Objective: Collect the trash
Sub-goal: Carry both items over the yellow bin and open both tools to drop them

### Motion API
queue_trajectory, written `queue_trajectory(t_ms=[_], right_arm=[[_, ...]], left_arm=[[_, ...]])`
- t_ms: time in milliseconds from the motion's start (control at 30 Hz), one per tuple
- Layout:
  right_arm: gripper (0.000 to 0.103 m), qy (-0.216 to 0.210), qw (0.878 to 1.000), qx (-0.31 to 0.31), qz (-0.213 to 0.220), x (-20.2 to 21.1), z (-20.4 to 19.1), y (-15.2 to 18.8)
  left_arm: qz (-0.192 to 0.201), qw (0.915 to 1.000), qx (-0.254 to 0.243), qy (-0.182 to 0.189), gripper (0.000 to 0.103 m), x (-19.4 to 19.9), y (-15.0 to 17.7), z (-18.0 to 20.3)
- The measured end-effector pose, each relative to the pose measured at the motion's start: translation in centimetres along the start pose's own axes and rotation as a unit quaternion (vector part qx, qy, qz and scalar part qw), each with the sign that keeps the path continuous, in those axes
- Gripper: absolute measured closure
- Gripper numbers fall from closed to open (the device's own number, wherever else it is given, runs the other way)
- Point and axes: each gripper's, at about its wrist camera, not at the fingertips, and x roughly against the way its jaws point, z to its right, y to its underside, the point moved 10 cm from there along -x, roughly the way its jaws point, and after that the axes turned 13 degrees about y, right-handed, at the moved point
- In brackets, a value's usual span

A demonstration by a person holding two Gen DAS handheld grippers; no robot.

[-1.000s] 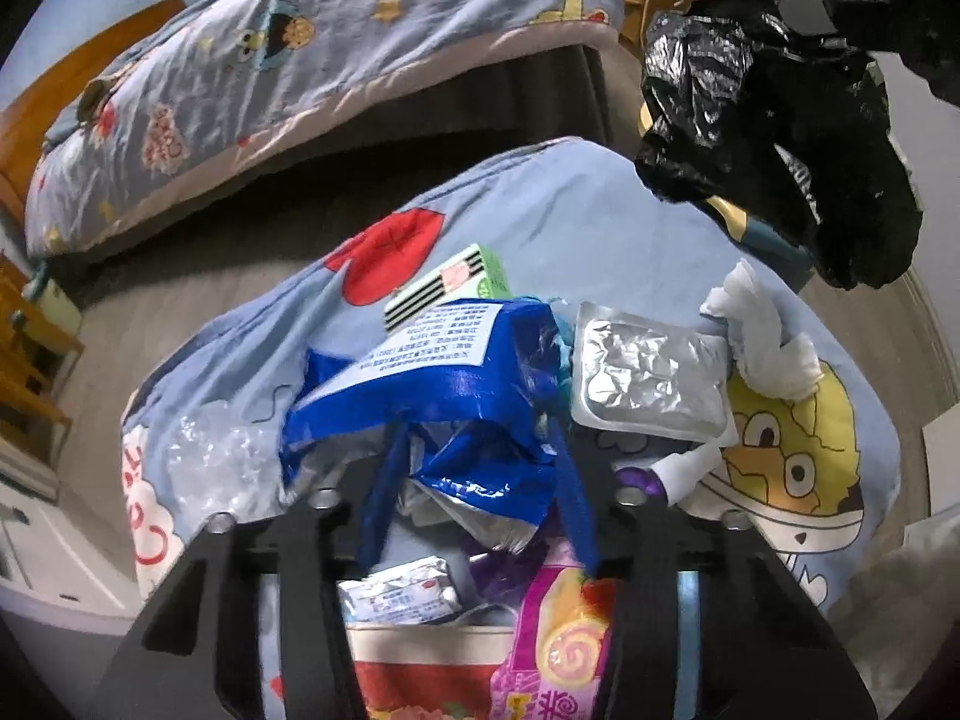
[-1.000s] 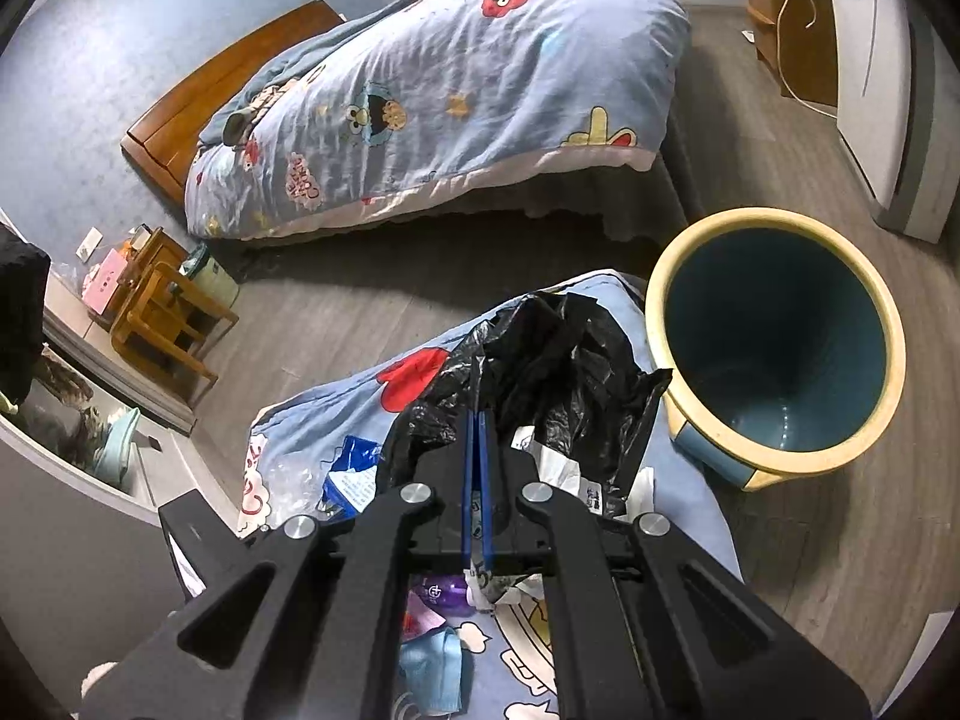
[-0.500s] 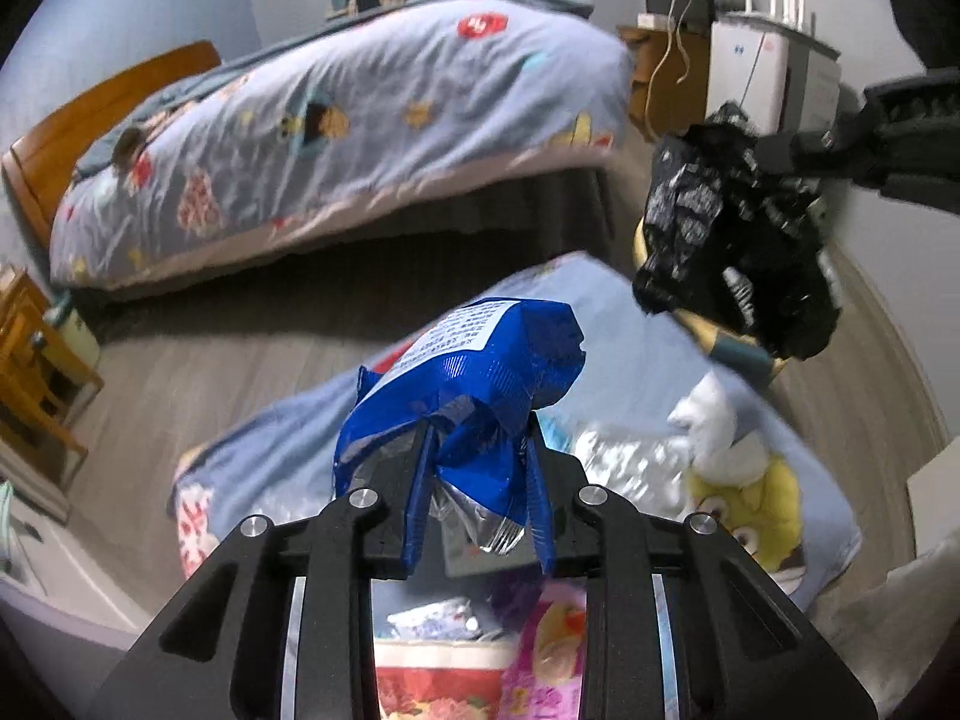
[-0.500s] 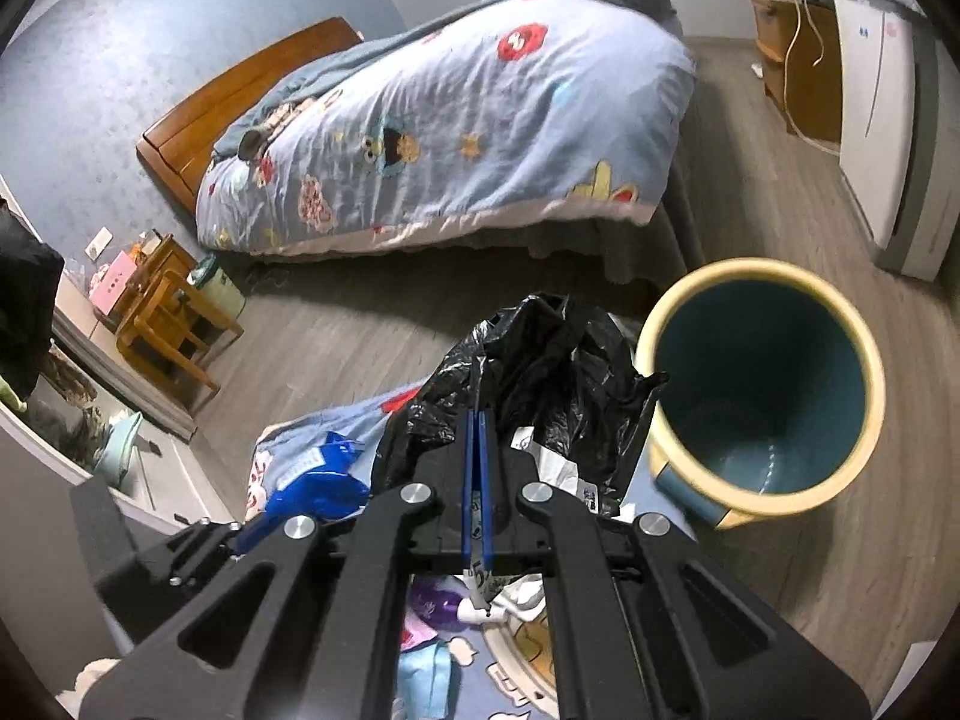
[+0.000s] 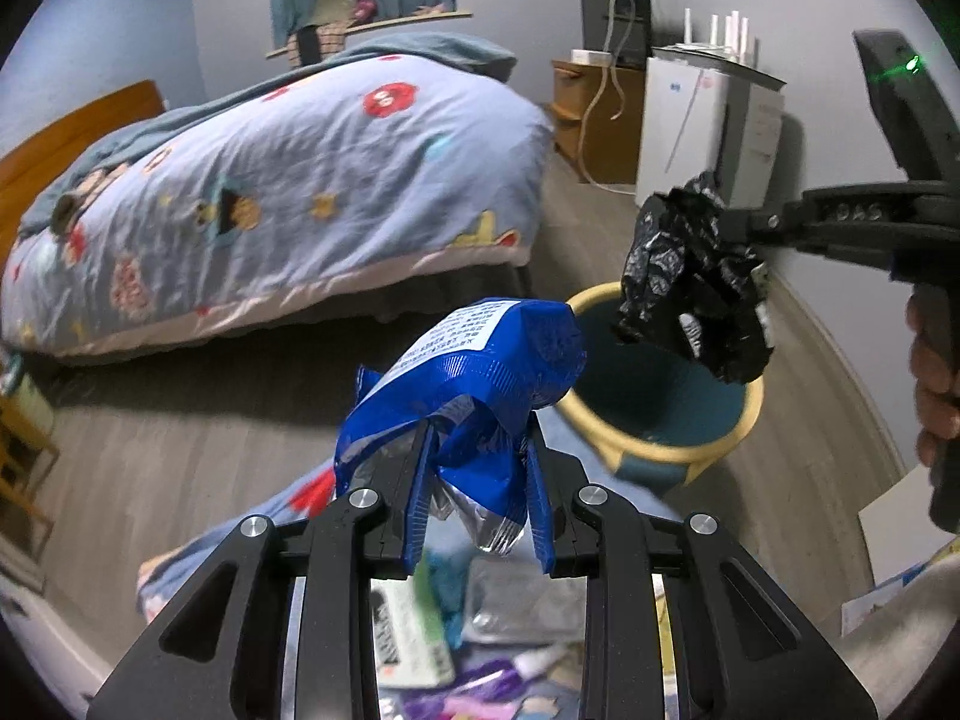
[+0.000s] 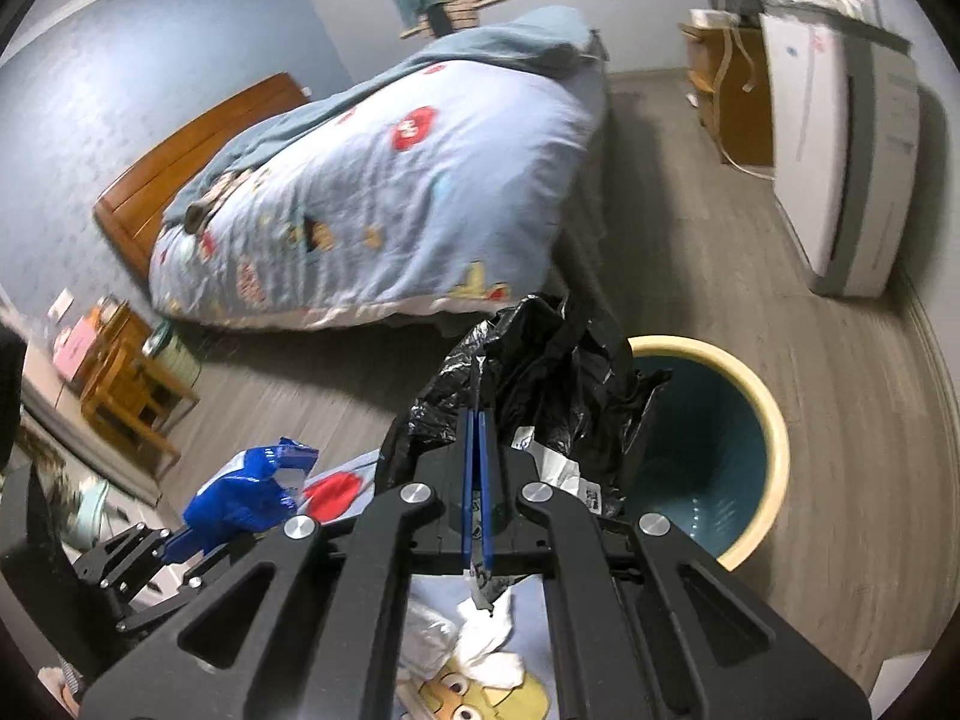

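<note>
light wrappers, both held over the bin

the blue wrapper looks light, crinkly and slippery; the left gripper clenches its crumpled lower end, just short of the bin rim. the right gripper pinches a soft black bag at the bin's near edge.

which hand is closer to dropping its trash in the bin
Right. Its gripper holds the black bag right above the bin opening, while the left gripper holds the blue wrapper short of the rim.
</note>
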Motion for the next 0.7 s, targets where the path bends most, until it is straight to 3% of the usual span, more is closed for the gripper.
queue_trajectory(t_ms=[300, 567, 700], right_arm=[[0.102, 0.044, 0.997, -0.054, -0.023, -4.7, 7.2, -1.1], [0.102, 0.079, 0.993, -0.069, -0.06, -8.7, 11.2, 0.4], [0.102, 0.079, 0.991, -0.079, -0.074, -9.6, 12.1, 1.2]], left_arm=[[-0.015, 0.9976, -0.045, 0.05, 0.074, -6.0, -2.4, 5.2], [-0.029, 0.9929, -0.073, 0.089, 0.073, -12.9, -2.3, 9.2], [-0.039, 0.9908, -0.094, 0.089, 0.067, -15.7, -1.6, 10.5]])
